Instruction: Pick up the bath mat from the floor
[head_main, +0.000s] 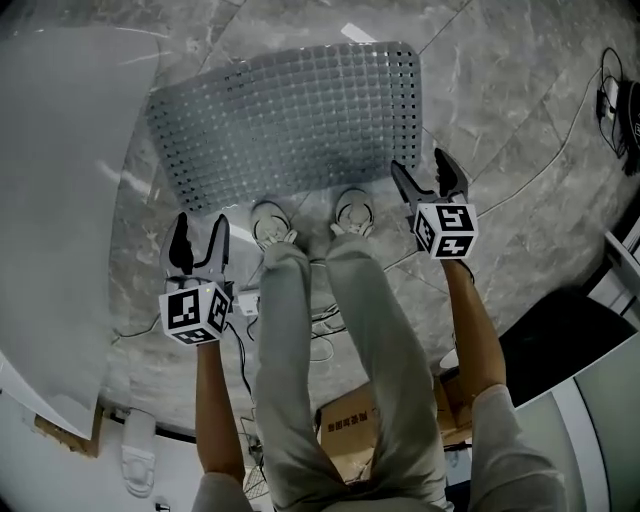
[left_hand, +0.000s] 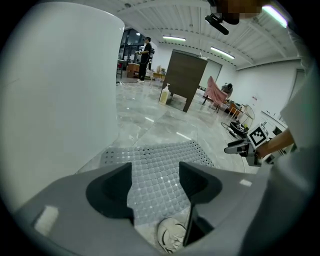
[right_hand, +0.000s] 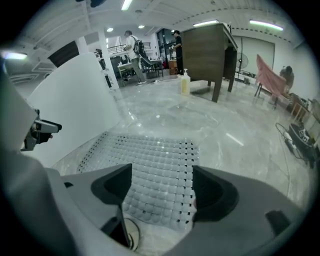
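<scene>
On the floor (head_main: 500, 90), the mat (head_main: 290, 115) is lying flat and fully spread. Its near edge is sitting just ahead of the person's shoes (head_main: 270, 222), and its left side is running close along a big white curved body (head_main: 60, 180), probably a tub.

Nothing of the pick-up is done yet, and the mat is showing no lifted corner or fold. The left gripper (head_main: 200, 222) is hanging near the mat's near-left corner and the right gripper (head_main: 418, 162) near its near-right corner. Both are pointing steeply down. Both pairs of jaws are standing spread, with only the mat's surface showing far beyond the gap and nothing pinched. Reaching an edge, closing on it and raising the mat are all left to do.

As for containers, a cardboard box (head_main: 345, 420) is sitting behind the person's legs, mostly hidden, so its contents cannot be told. A pump bottle (right_hand: 185, 82) is standing far off on the floor beside a dark cabinet (right_hand: 210, 55).
</scene>
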